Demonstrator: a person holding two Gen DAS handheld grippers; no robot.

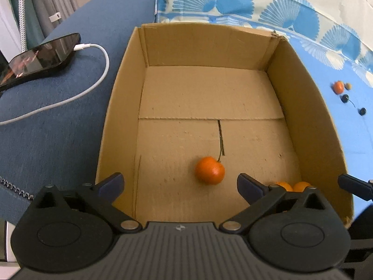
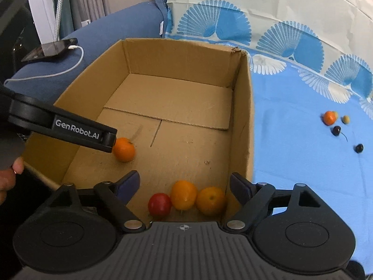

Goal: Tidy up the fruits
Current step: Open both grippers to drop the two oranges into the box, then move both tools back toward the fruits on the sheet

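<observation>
An open cardboard box (image 1: 310,107) (image 2: 242,107) stands on a blue cloth. A small orange fruit with a stem (image 1: 209,170) (image 2: 124,149) lies loose on its floor. My left gripper (image 1: 179,184) is open and empty above it; one of its fingers (image 2: 77,133) shows in the right wrist view. Two yellow-orange fruits (image 2: 184,194) (image 2: 210,200) (image 1: 293,186) and a red one (image 2: 159,204) lie in the near right corner. My right gripper (image 2: 184,186) is open and empty above them. More small fruits, an orange one (image 1: 338,87) (image 2: 329,117) and dark cherries (image 2: 336,130), lie on the cloth to the right.
A phone (image 1: 39,58) (image 2: 51,47) with a white charging cable (image 1: 93,88) lies on the blue sofa arm left of the box. The blue patterned cloth (image 2: 303,163) spreads to the right of the box. A person's hand (image 2: 9,175) holds the left gripper.
</observation>
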